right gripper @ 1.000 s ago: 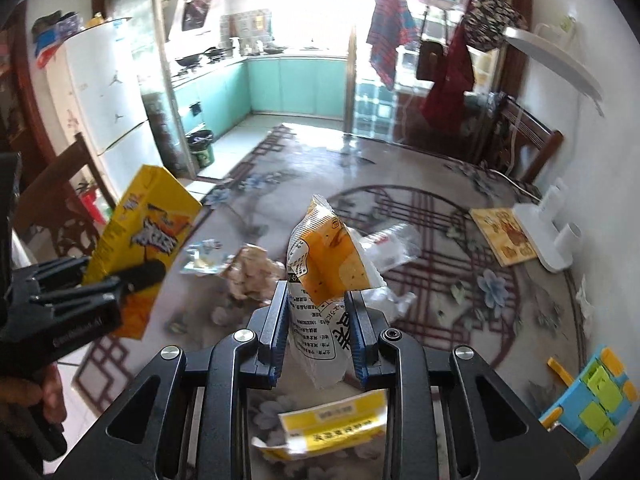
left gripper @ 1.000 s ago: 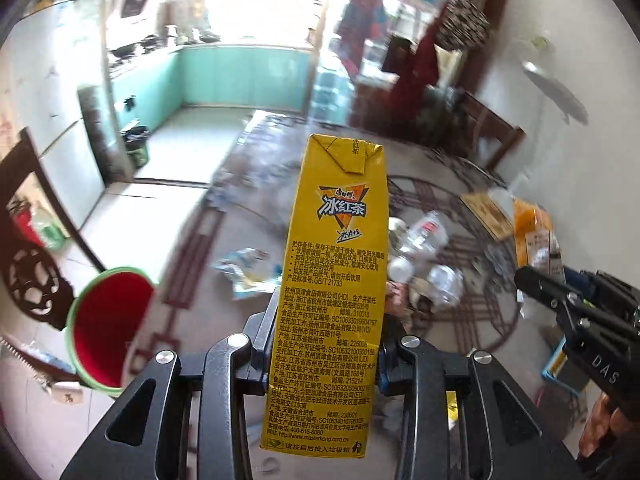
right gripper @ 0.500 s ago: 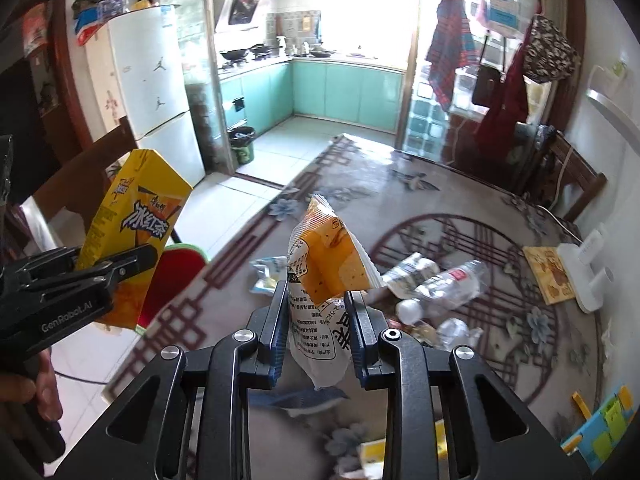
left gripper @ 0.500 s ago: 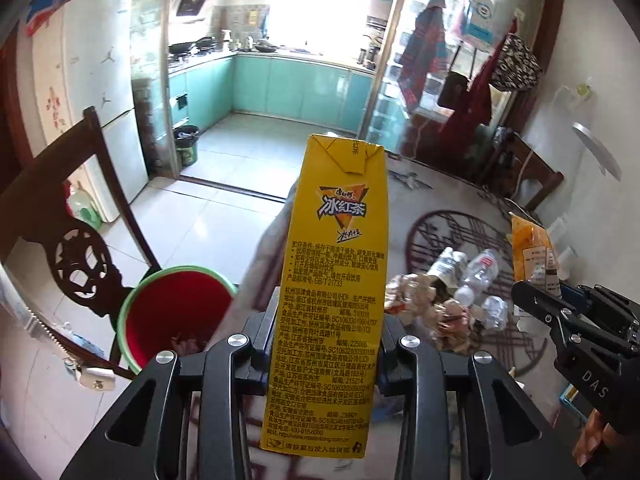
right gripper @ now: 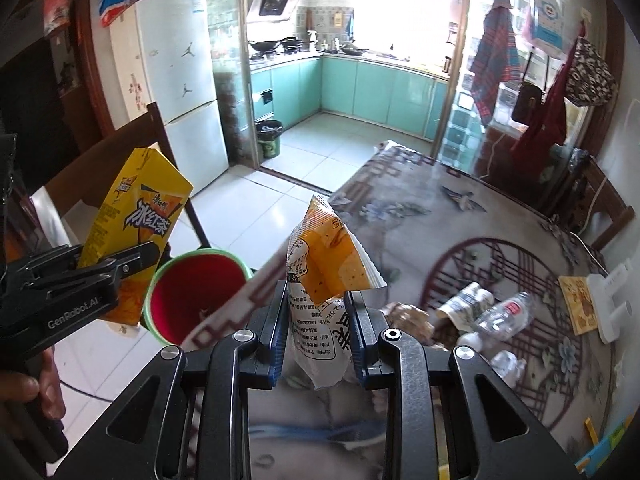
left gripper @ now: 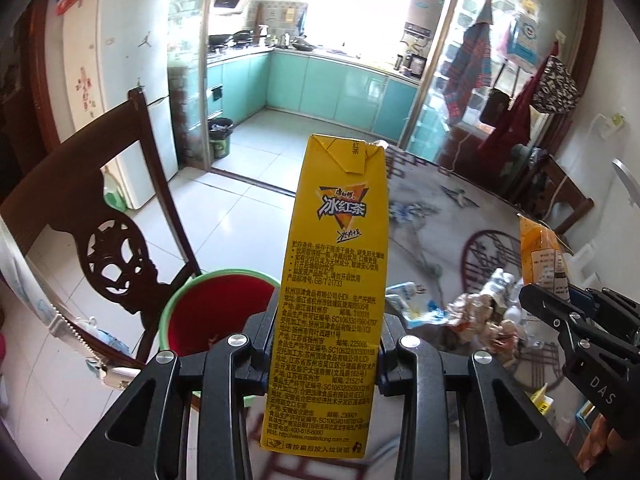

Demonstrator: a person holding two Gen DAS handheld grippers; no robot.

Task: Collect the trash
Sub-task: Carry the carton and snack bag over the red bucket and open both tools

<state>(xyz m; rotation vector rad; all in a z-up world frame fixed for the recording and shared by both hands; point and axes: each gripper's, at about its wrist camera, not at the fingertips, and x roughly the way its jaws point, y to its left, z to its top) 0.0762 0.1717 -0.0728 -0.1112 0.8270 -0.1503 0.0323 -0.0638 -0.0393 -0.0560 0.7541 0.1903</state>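
Left hand-held gripper (left gripper: 322,354) pinches a tall yellow iced-tea carton (left gripper: 334,292) upright, held above the green-rimmed red plastic bucket (left gripper: 212,308) on the tiled floor beside the worktop (right gripper: 440,216). Right hand-held gripper (right gripper: 316,344) pinches an orange-and-white plastic snack bag (right gripper: 324,292) over the worktop edge. Clear plastic bottles (right gripper: 504,316) and crumpled wrappers (left gripper: 472,312) lie on the patterned worktop.
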